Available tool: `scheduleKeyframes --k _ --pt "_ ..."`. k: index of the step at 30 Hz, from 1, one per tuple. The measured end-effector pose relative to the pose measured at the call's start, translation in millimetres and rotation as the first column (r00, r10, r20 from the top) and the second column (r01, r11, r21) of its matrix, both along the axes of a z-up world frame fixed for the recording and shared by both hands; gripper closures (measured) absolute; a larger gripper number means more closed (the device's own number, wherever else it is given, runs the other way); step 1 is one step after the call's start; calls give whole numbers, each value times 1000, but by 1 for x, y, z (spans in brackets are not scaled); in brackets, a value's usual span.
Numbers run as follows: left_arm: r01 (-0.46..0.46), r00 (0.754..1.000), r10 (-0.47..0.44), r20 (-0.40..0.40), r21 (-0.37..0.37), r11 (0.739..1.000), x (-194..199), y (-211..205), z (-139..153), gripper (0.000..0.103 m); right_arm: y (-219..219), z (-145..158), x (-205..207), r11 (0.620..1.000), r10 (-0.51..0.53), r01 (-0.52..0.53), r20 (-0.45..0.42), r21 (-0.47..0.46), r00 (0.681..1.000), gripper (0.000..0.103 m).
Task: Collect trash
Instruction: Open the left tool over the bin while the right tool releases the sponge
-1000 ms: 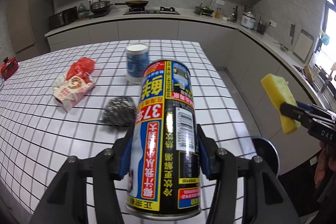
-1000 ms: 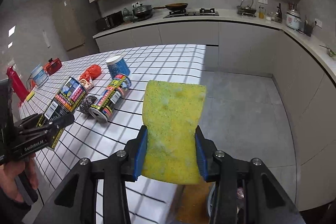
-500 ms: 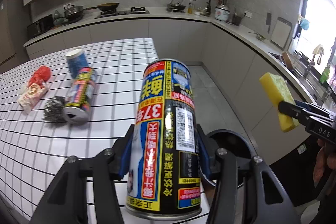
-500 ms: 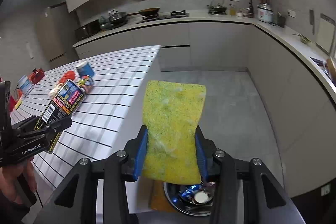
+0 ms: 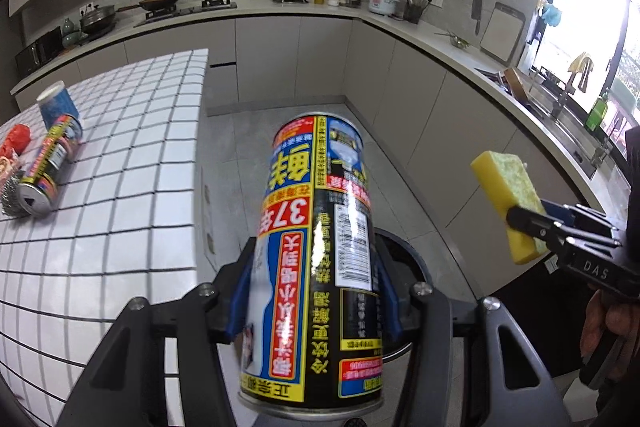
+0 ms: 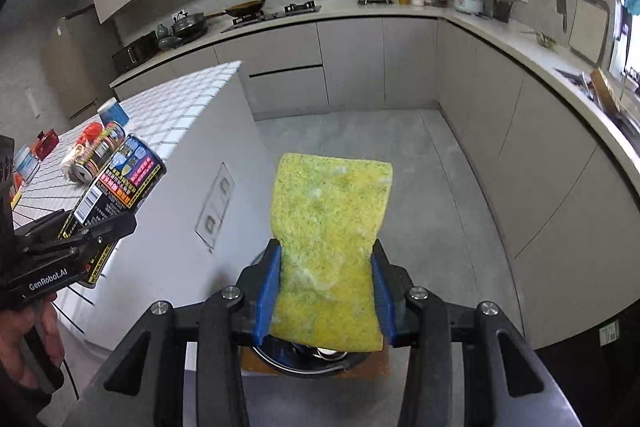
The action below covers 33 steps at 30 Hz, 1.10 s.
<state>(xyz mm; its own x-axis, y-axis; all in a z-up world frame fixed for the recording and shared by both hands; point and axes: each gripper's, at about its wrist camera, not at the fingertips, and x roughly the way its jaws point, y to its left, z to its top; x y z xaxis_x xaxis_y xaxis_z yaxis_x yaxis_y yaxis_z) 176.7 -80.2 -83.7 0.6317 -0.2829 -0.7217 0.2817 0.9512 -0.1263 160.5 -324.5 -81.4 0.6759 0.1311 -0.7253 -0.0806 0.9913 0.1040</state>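
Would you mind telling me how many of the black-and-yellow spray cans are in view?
2: one spray can held in the left tool, one lying on the tiled table beside the steel scourer. Others may be hidden.

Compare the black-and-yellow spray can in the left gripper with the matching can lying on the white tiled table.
The held spray can is clamped upright in the left gripper, off the table; the table can lies on its side, untouched, beside a steel scourer. The two share the same black, yellow and red label.
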Motion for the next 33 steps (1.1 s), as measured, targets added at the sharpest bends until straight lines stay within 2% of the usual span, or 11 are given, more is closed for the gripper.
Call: scheduleKeyframes --k 5,9,14,22,24,25,26,27,28,33 --pt "5 999 -5 -37 17 1000 -3 -30 -23 49 -20 -35 1 999 32 -32 -42 12 999 59" --pt "-11 997 12 -73 15 1000 -5 -39 -48 49 -28 -68 6 996 92 -91 -85 14 992 59" --pt "-38 993 40 -112 18 999 -4 -48 -76 49 -29 -123 16 982 189 -191 -137 1 972 59" --pt "-58 982 57 -180 0 998 -1 -68 -110 49 -24 -168 31 949 310 -316 -160 -15 937 58" --pt "-24 975 19 -220 -23 999 7 -78 -118 49 -19 -177 39 926 369 -376 -156 -18 916 49" --pt "-26 974 25 -226 1 1000 12 -81 -119 46 -16 -181 42 914 398 -406 -156 -19 904 27" --pt "-55 976 58 -208 18 998 16 -79 -115 34 -13 -190 45 906 400 -416 -170 -78 901 17" --pt "-75 978 71 -195 -12 997 17 -71 -109 28 -12 -195 46 902 385 -408 -166 -138 908 17" --pt "-96 980 89 -178 -29 995 20 -67 -99 26 -16 -197 46 897 390 -414 -164 -154 906 17" --pt "-150 983 147 -109 -24 988 16 -53 -65 26 -44 -184 40 925 367 -375 -118 -54 923 17"
